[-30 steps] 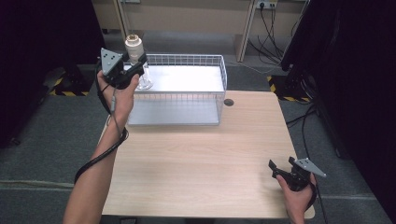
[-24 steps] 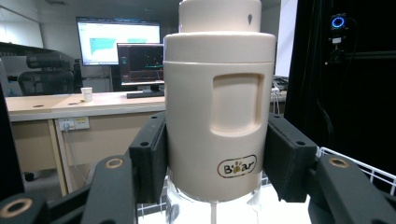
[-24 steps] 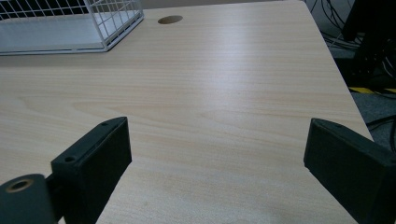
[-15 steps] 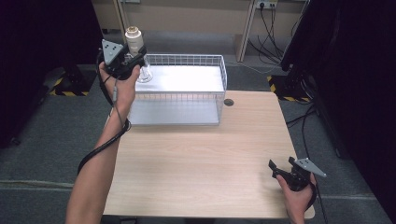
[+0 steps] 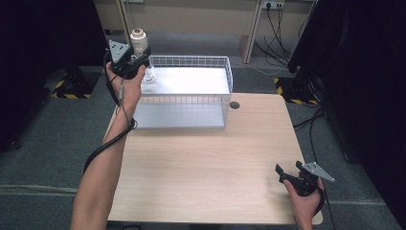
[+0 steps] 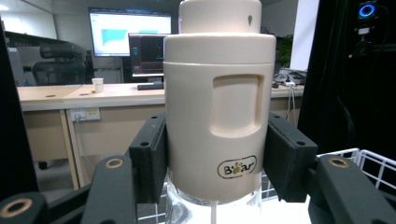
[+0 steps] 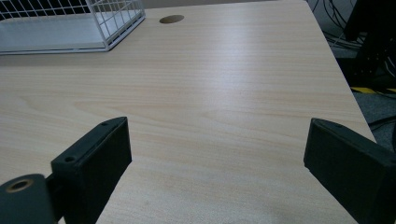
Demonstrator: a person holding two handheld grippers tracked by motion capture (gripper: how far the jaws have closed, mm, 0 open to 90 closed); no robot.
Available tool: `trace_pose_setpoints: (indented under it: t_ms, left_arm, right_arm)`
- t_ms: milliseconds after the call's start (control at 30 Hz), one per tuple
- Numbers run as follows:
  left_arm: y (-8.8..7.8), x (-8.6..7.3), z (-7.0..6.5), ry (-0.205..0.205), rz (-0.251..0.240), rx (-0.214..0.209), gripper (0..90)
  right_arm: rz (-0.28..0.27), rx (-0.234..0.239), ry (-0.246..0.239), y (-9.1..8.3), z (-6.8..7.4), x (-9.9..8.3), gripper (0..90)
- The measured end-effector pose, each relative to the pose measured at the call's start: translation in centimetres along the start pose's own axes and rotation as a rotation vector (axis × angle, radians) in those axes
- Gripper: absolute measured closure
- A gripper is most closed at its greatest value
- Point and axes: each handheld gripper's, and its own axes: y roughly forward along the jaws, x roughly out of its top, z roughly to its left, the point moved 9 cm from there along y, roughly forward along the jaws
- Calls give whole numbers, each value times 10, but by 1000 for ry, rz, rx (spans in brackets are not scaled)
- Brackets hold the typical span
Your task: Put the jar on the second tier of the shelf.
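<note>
- High view: wooden table, with a white wire basket on its far left part and a round cable hole just right of the basket.
- Left gripper: held up at the basket's far left corner, a black cable trailing down along the forearm.
- Left gripper state: jaws clamped on a cream blender, one pad on each side of its body.
- Blender, left gripper view: upright, cream motor body with a recessed panel and a "Bear" mark, clear jar below it, basket wire at the lower right.
- Blender position: above the basket's far left corner; contact with the basket floor cannot be told.
- Right gripper: low at the table's near right corner, well apart from the basket.
- Right gripper state, right gripper view: jaws spread wide, bare tabletop between them.
</note>
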Motion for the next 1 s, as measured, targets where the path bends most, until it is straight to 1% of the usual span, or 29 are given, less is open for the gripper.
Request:
trace_pose_setpoints:
  t_ms: [200,400,633,767,900,1000]
  left_arm:
    - [6,-9,3,1,18,12,457]
    - [9,-16,3,-5,35,14,457]
    - [13,-24,3,5,59,10,457]
    - [13,-25,3,0,56,8,457]
    - [13,-25,2,3,55,7,456]
    - [13,-25,2,-4,46,5,449]
  right_arm:
    - [1,2,0,0,0,0,78]
    - [0,2,2,0,0,0,78]
    - [3,1,0,0,0,0,78]
    - [2,1,-1,0,0,0,78]
    - [2,2,-1,0,0,0,77]
    - [1,2,-2,0,0,0,78]
